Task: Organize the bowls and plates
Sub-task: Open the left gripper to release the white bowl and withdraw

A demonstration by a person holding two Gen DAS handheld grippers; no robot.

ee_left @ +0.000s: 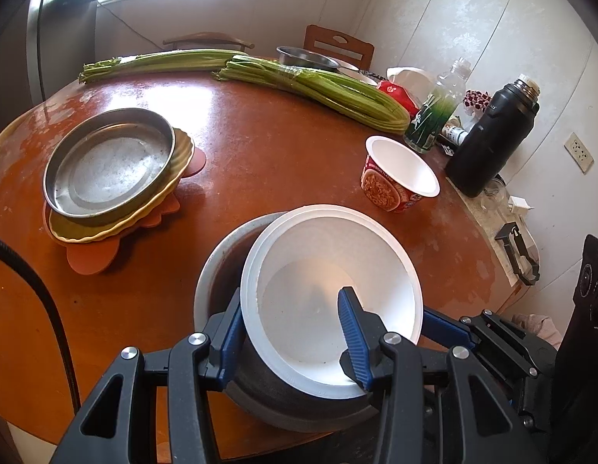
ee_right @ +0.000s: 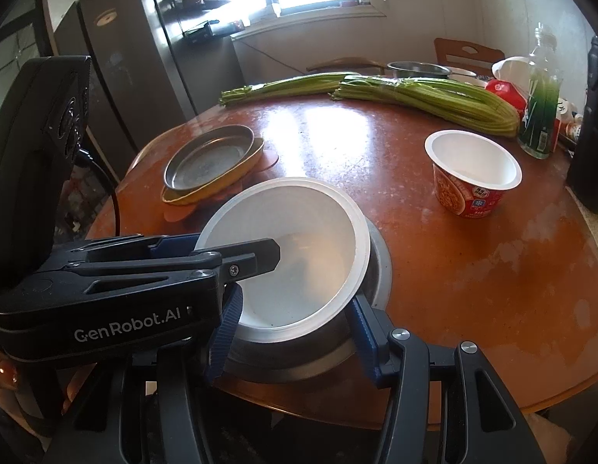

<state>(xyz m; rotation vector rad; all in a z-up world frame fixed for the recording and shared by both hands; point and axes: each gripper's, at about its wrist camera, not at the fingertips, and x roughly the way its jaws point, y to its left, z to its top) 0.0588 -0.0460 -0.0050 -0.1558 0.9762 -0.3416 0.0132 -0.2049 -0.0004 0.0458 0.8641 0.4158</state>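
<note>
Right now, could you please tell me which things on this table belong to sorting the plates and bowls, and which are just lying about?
Part of the job:
- white bowl, tilted inside the grey bowl
- metal pan on the yellow plate
- red noodle cup
- steel bowl at the far edge

Just lying about:
- celery
- green bottle
- black flask

"GenRobot.AI" in white on side of black left gripper (ee_right: 237, 266), seen from right wrist cam. Red noodle cup (ee_right: 473, 176) has printed label w/ small characters, too small to read. Green bottle (ee_right: 540, 100) label likewise unreadable.
</note>
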